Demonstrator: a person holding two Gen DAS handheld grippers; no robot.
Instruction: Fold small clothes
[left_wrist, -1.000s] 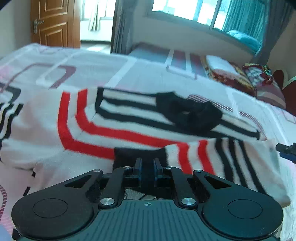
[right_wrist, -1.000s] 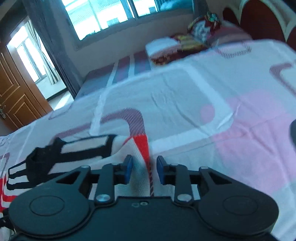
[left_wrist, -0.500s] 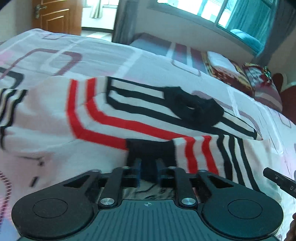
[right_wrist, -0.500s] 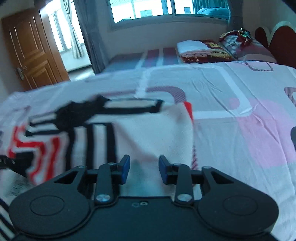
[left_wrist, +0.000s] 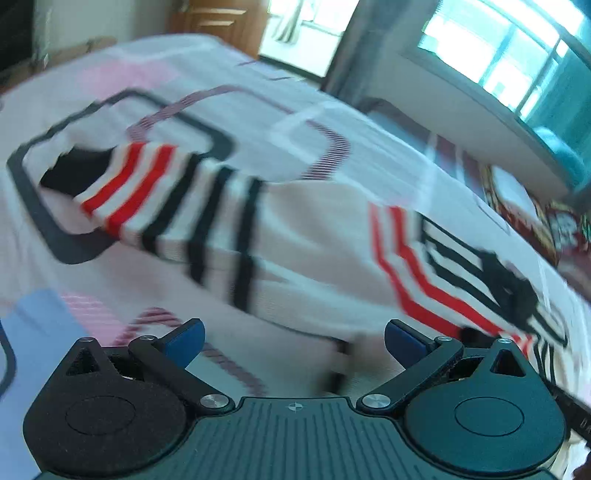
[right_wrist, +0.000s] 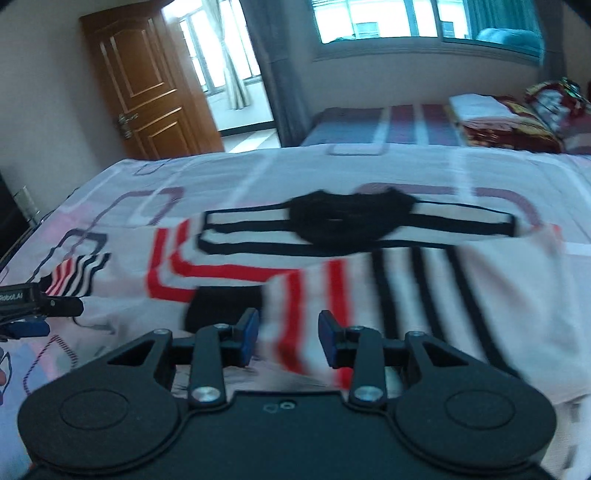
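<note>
The bed (right_wrist: 461, 173), in smooth sheeting printed with rounded rectangles, carries the knit sweater (right_wrist: 369, 266), lying flat: white with red and black stripes and a black collar. My left gripper (left_wrist: 293, 338) is spreading its jaws wide over bare sheet beside the hem. My right gripper (right_wrist: 288, 338) has its jaws part-spread, the striped sleeve cuff loose between them.

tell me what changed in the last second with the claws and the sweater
The left claw let go of the black cuff and its jaws are opening, nothing between them. The right claw carried its sleeve over the striped sweater, jaws apart around the fabric. The sweater stays on the bed.
</note>
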